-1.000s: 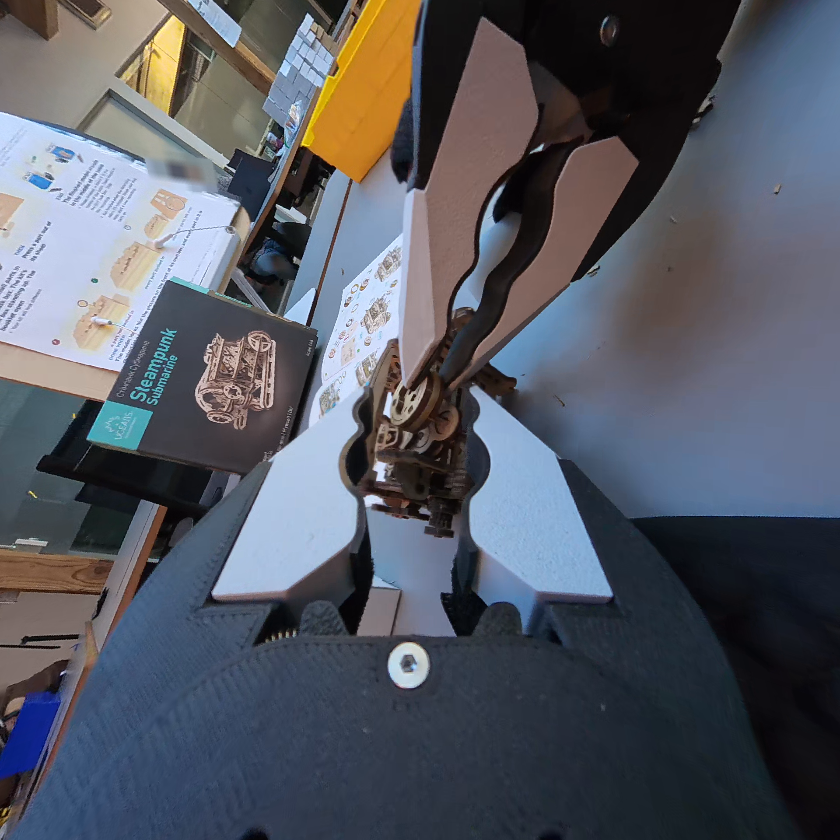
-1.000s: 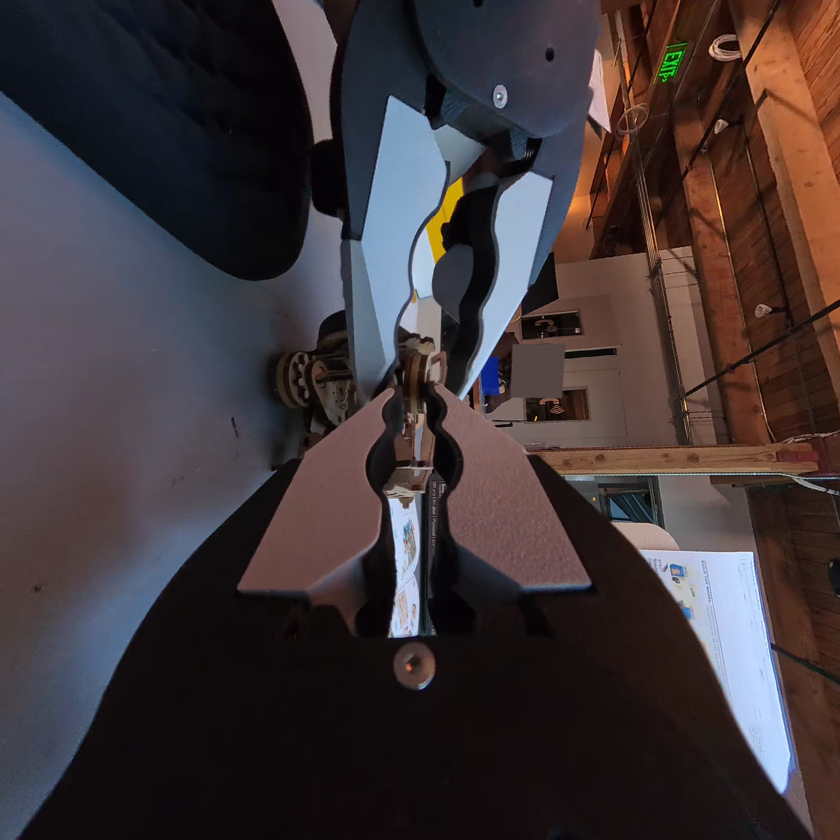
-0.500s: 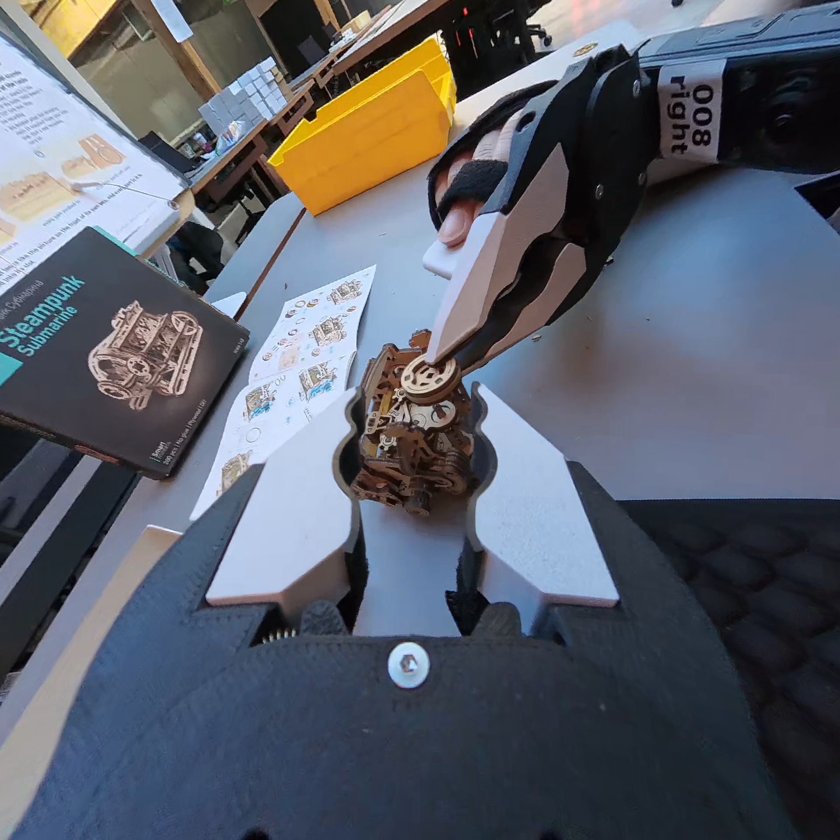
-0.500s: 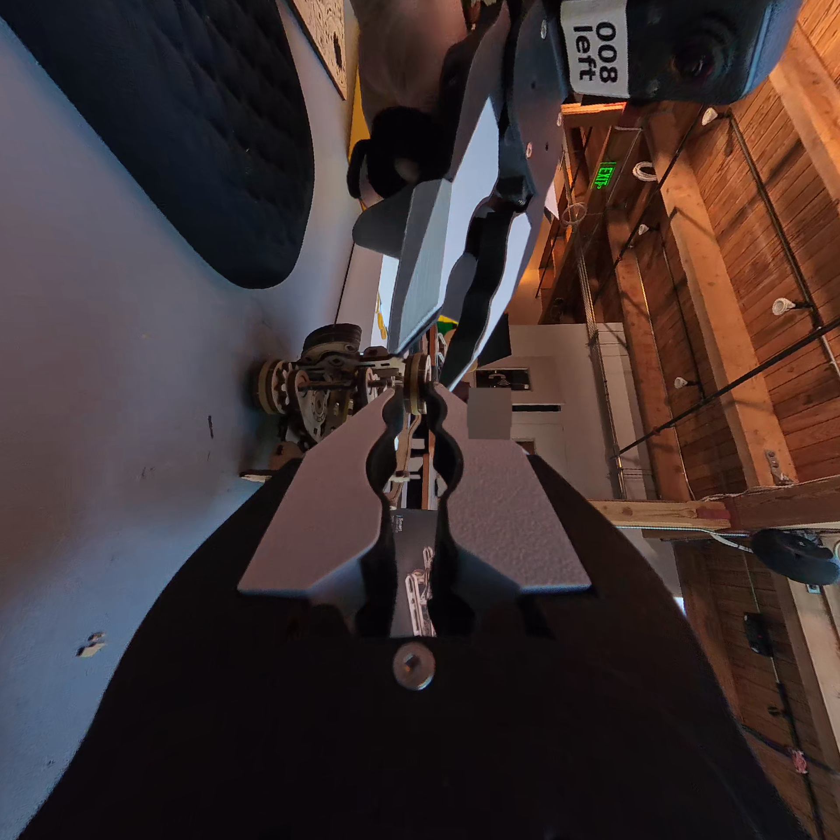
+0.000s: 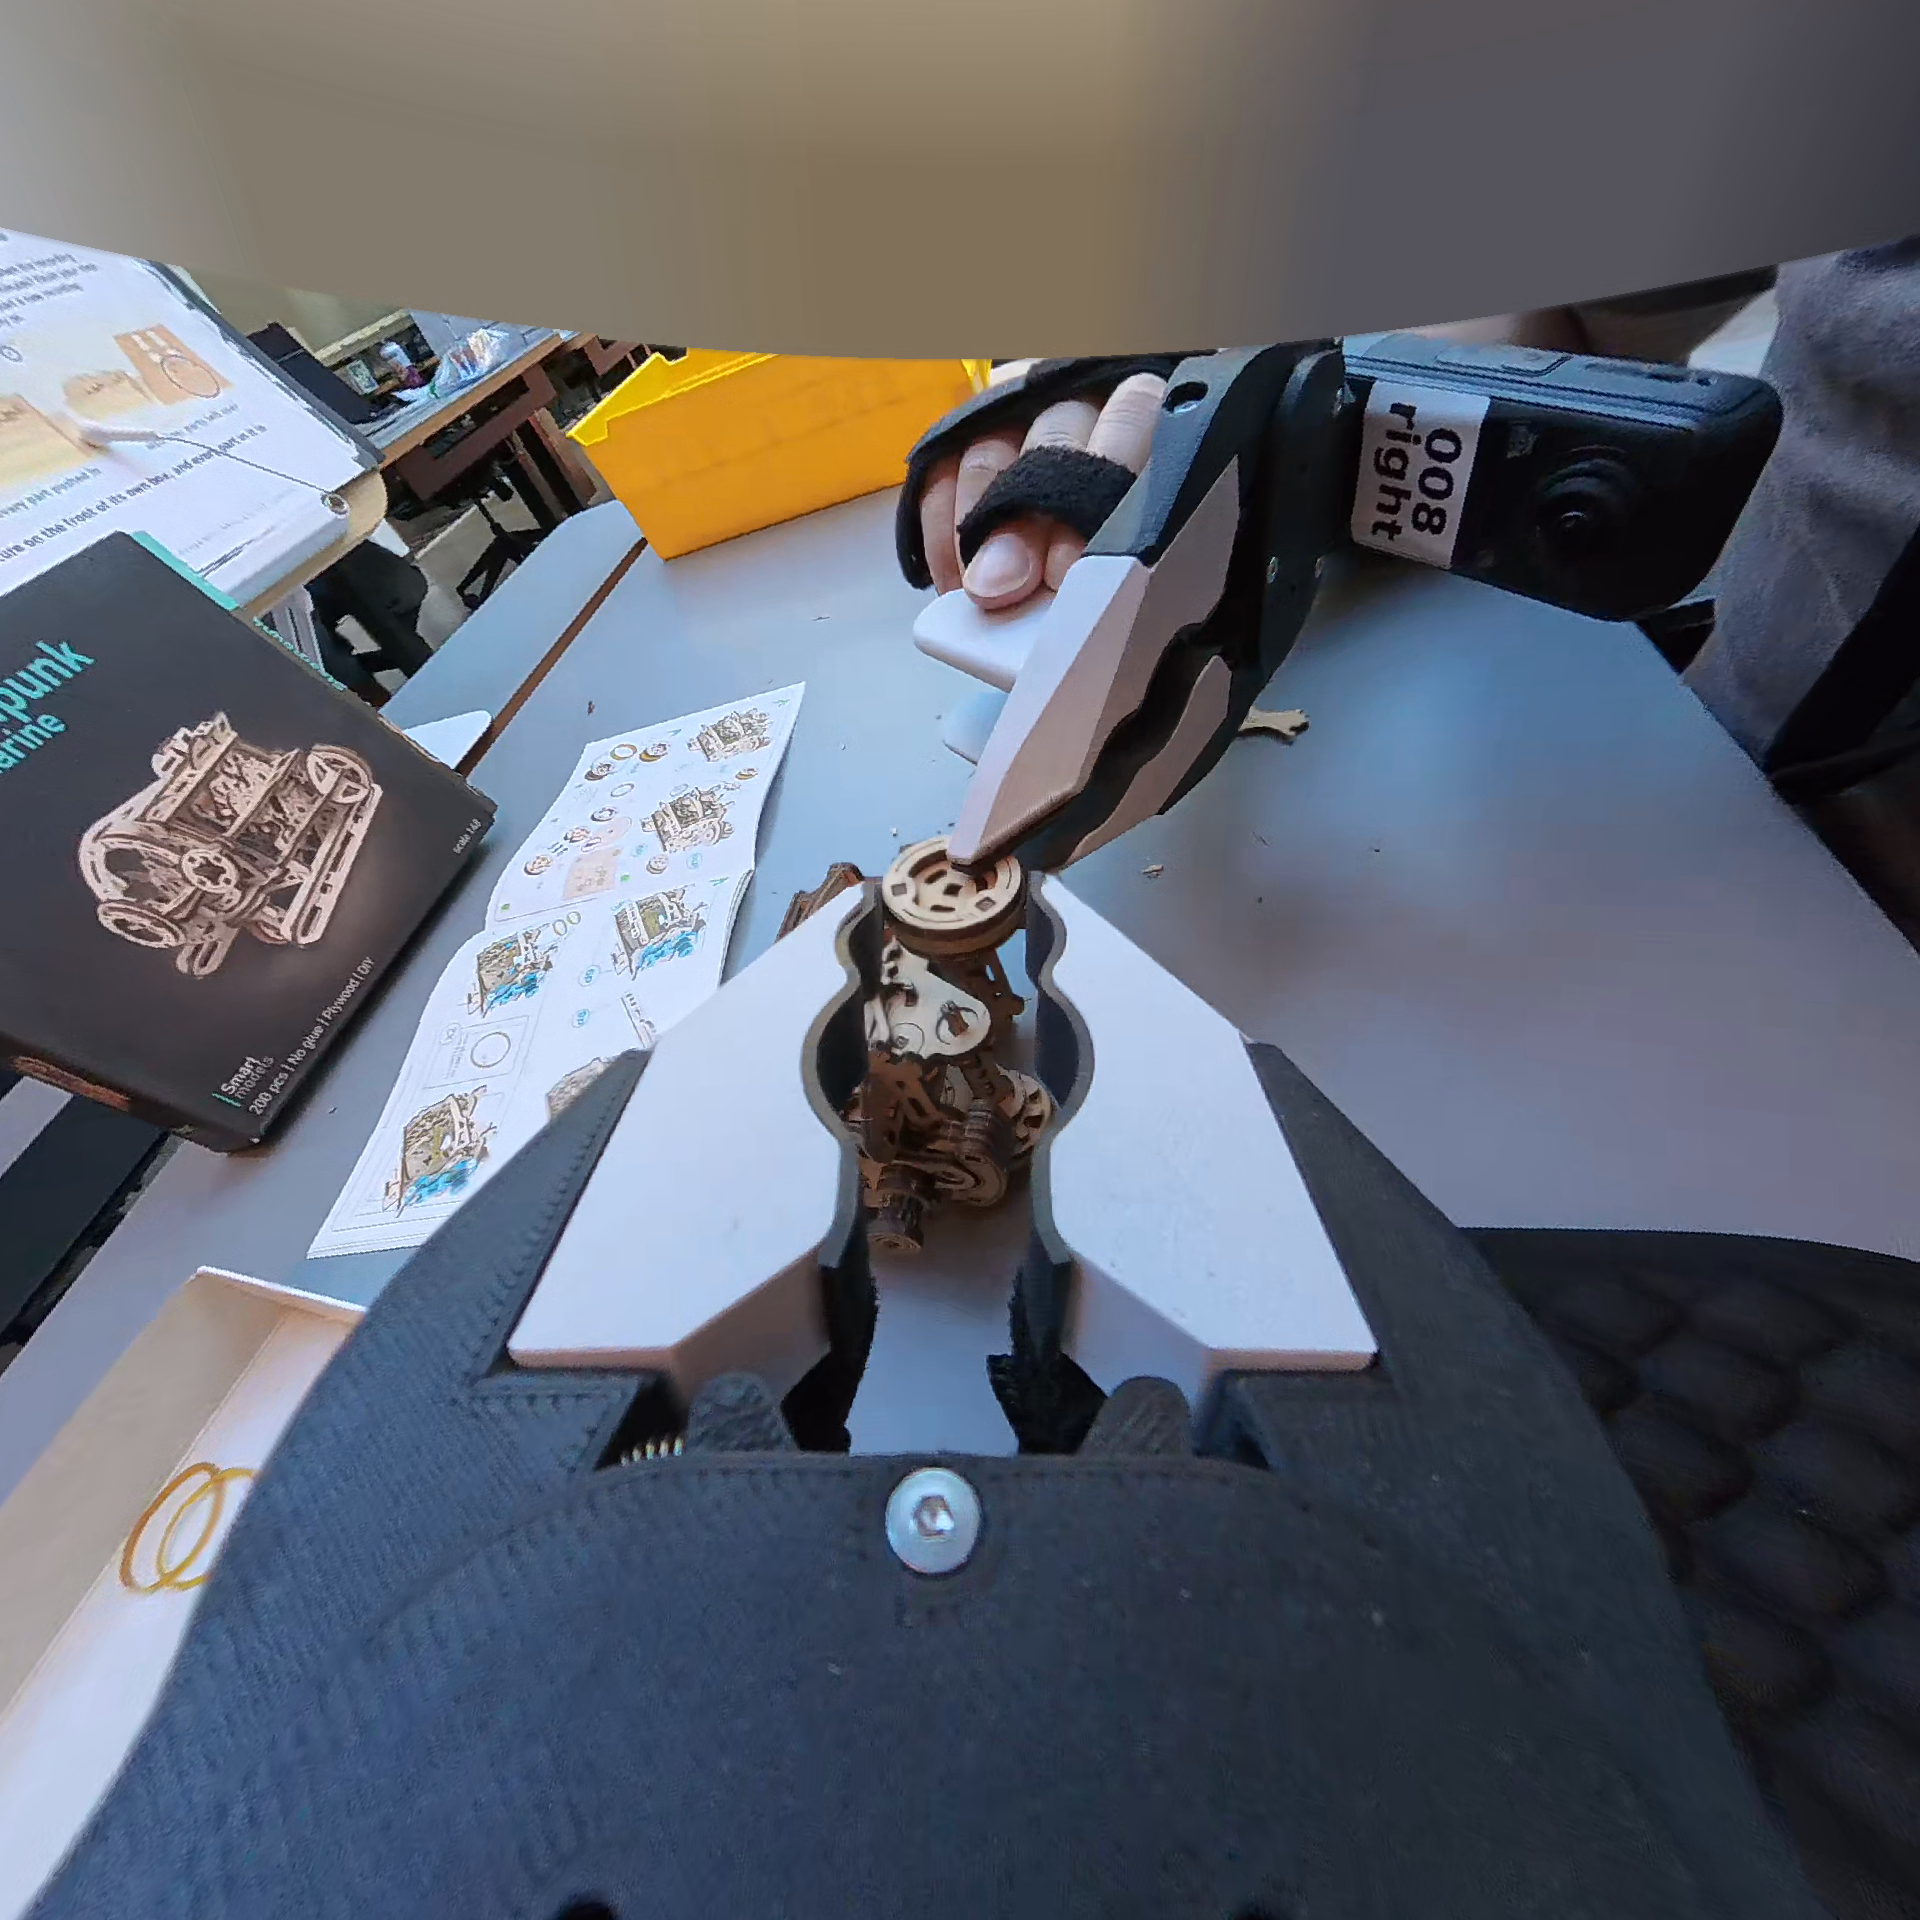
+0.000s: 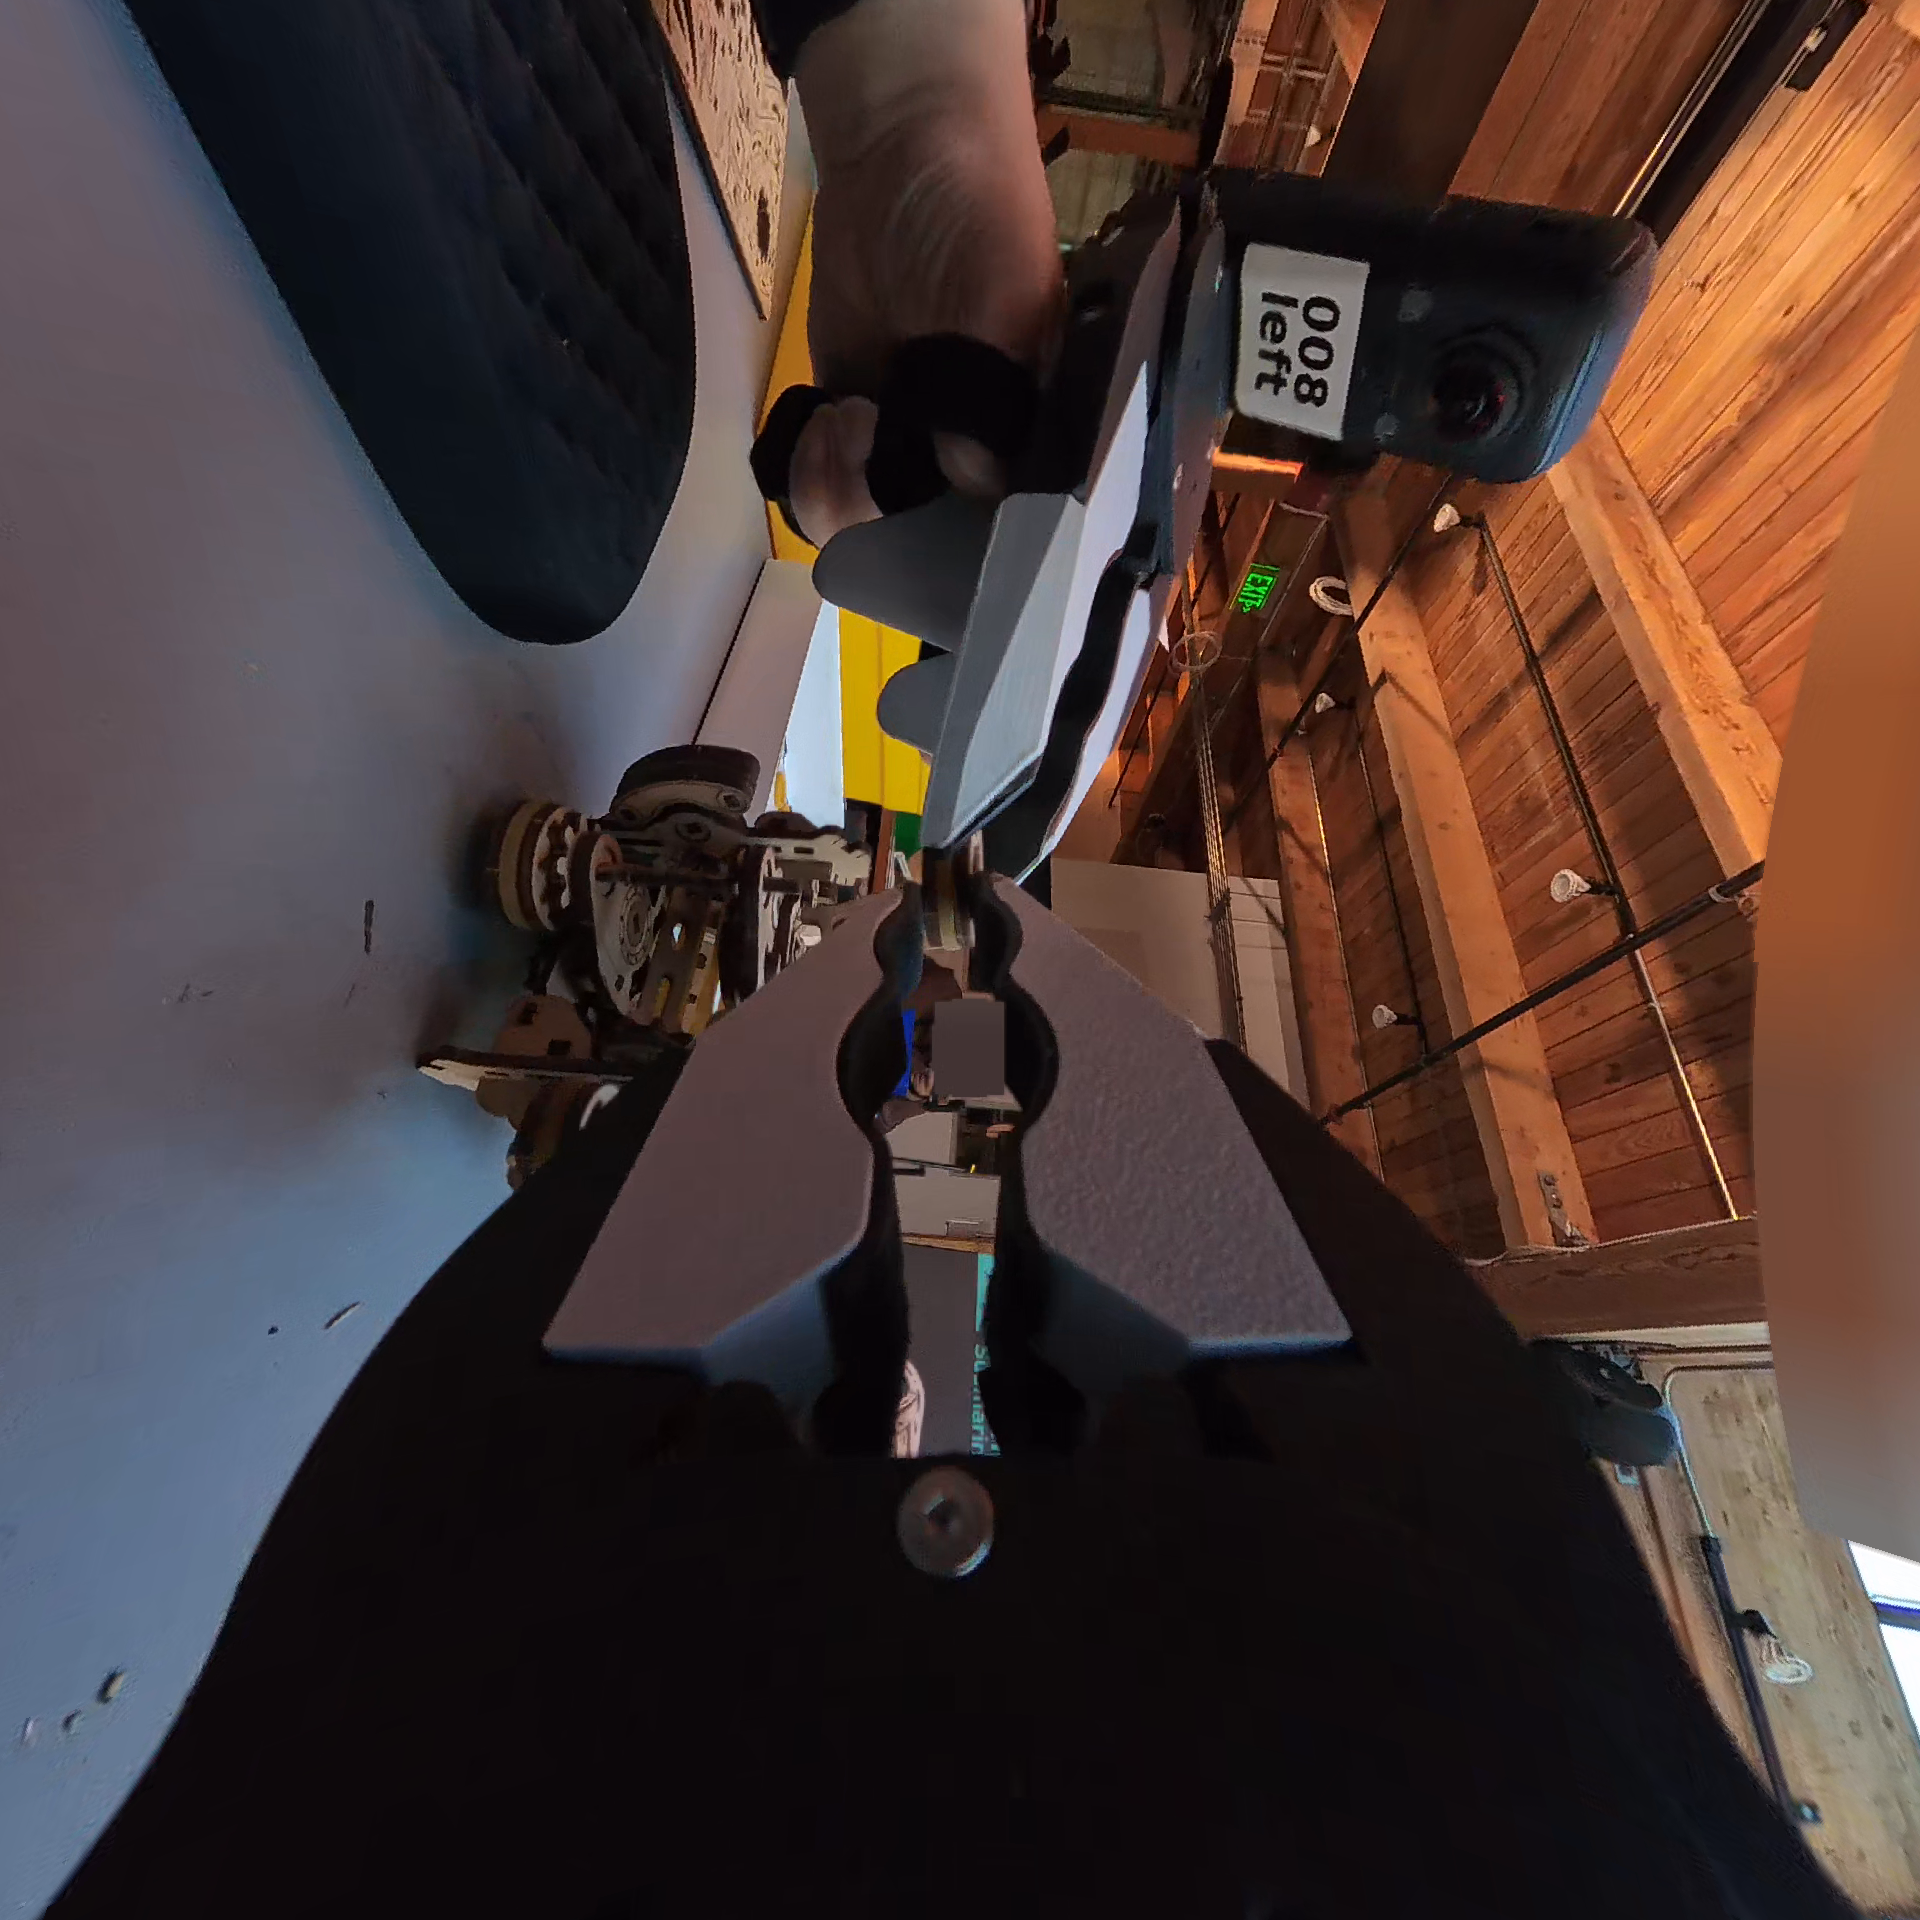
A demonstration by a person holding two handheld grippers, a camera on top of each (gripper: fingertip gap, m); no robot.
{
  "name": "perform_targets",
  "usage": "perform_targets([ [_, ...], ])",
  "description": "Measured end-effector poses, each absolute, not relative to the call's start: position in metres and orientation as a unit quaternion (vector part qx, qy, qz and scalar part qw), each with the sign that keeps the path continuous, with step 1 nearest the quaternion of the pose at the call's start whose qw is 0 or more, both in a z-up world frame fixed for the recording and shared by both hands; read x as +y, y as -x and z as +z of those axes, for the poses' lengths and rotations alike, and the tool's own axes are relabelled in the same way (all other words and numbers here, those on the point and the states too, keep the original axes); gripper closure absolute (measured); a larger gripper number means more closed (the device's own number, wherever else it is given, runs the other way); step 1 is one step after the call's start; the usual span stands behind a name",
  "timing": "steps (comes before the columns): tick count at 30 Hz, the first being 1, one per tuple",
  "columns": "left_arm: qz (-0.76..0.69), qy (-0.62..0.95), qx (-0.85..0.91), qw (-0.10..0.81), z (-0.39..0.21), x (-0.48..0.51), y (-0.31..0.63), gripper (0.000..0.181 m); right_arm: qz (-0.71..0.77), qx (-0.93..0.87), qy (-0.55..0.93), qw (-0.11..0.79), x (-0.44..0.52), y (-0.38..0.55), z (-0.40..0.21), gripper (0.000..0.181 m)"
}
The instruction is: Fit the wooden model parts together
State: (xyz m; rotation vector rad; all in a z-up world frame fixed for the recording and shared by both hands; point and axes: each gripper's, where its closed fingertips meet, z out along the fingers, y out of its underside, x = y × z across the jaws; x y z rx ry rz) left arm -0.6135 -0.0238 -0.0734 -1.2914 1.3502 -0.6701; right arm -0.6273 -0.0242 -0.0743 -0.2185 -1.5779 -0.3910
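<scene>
Below, my left wrist view alone shows the instruction sheet [image 5: 613,935] and black box [image 5: 208,831] on the grey table [image 5: 1507,935]; my right wrist view shows the wooden model [image 6: 665,904] side-on. Since 1.0 s ago, both grippers have drawn apart. My right gripper [image 6: 943,914] pinches the round disc [image 5: 951,902] atop the model; my left gripper [image 5: 948,914] brackets the model narrowly, contact unclear.

grey table [image 5: 1507,935], booklet [image 5: 613,935], wooden model [image 5: 935,1081]
</scene>
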Motion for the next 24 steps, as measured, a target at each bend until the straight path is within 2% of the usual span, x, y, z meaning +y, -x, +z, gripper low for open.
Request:
perform_targets([
  [11, -0.193, 0.571, 0.601, 0.524, -0.093, -0.014, 0.618, 0.157, -0.128, -0.734, 0.133, 0.653, -0.014, 0.631, -0.093, 0.171],
  [24, -0.205, 0.583, 0.598, 0.51, -0.1, -0.012, 0.618, 0.156, -0.069, -0.751, 0.2, 0.626, -0.01, 0.629, -0.1, 0.169],
])
